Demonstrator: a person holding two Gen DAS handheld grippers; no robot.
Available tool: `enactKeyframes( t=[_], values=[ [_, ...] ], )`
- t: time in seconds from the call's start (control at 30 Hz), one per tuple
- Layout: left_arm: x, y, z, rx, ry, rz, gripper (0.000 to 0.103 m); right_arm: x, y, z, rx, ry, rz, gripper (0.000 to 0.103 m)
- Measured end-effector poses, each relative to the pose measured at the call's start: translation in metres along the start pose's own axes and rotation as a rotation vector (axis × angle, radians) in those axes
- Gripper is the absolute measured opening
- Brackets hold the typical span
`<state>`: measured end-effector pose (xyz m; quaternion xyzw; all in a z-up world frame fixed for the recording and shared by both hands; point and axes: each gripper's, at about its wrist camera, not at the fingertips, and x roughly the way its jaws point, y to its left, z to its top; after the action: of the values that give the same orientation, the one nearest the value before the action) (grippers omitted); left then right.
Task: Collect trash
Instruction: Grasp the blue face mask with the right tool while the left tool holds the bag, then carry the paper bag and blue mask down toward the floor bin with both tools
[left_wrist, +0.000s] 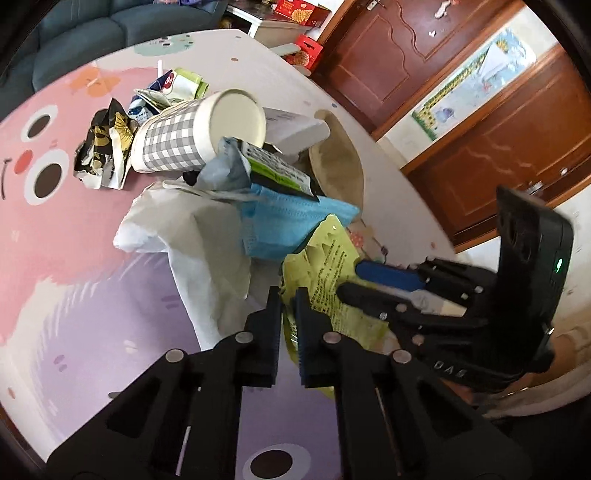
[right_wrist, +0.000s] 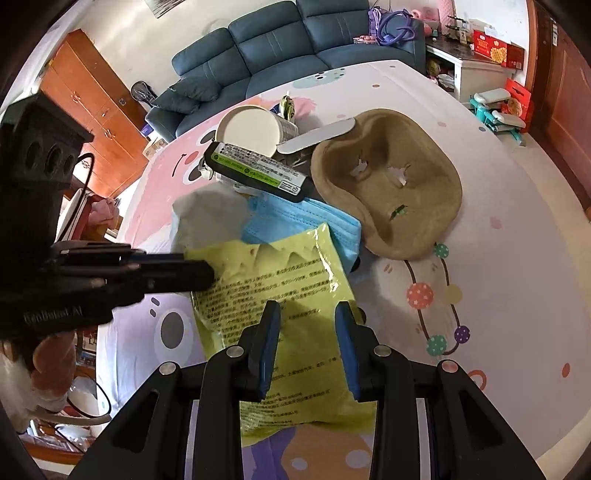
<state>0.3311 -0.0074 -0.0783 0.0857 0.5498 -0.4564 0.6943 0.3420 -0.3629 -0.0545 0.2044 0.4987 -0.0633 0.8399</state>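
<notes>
Yellow-green wrapper (right_wrist: 280, 291), glossy and crinkled with small black print, lies on the cartoon mat (right_wrist: 517, 258) just in front of the blue face mask (right_wrist: 314, 225). Left gripper (left_wrist: 288, 295) has its jaws pinched closed on the wrapper's edge. Right gripper (right_wrist: 306, 314) hangs over the wrapper, jaws apart. Beyond the mask sits a tan bowl (right_wrist: 424, 184).
</notes>
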Motion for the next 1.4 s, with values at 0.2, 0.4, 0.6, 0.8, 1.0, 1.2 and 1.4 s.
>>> enactKeyframes(
  t=[0.2, 0.4, 0.6, 0.8, 1.0, 1.2, 1.4],
  values=[
    [-0.025, -0.016, -0.014, -0.012, -0.045, 0.047, 0.0, -0.008, -0.011, 0.006, 0.047, -0.005, 0.015, 0.033],
    [-0.057, -0.018, -0.026, -0.08, -0.094, 0.182, 0.0, -0.011, -0.022, 0.022, 0.052, -0.029, 0.011, 0.035],
    [-0.085, 0.001, -0.034, -0.201, -0.152, 0.276, 0.0, 0.008, -0.015, 0.033, -0.031, 0.015, -0.011, 0.043],
    [-0.087, 0.008, -0.046, -0.246, -0.144, 0.29, 0.0, 0.034, -0.026, 0.036, -0.033, 0.047, 0.027, 0.055],
    [-0.084, 0.007, -0.053, -0.267, -0.145, 0.301, 0.0, 0.04, -0.016, 0.037, -0.172, 0.007, 0.079, 0.055],
    [-0.087, 0.0, -0.057, -0.268, -0.167, 0.319, 0.0, 0.036, 0.017, 0.024, -0.377, 0.025, 0.087, 0.018],
    [-0.095, -0.02, -0.066, -0.281, -0.202, 0.349, 0.0, 0.024, 0.033, 0.003, -0.432, 0.032, 0.097, 0.008]
  ],
)
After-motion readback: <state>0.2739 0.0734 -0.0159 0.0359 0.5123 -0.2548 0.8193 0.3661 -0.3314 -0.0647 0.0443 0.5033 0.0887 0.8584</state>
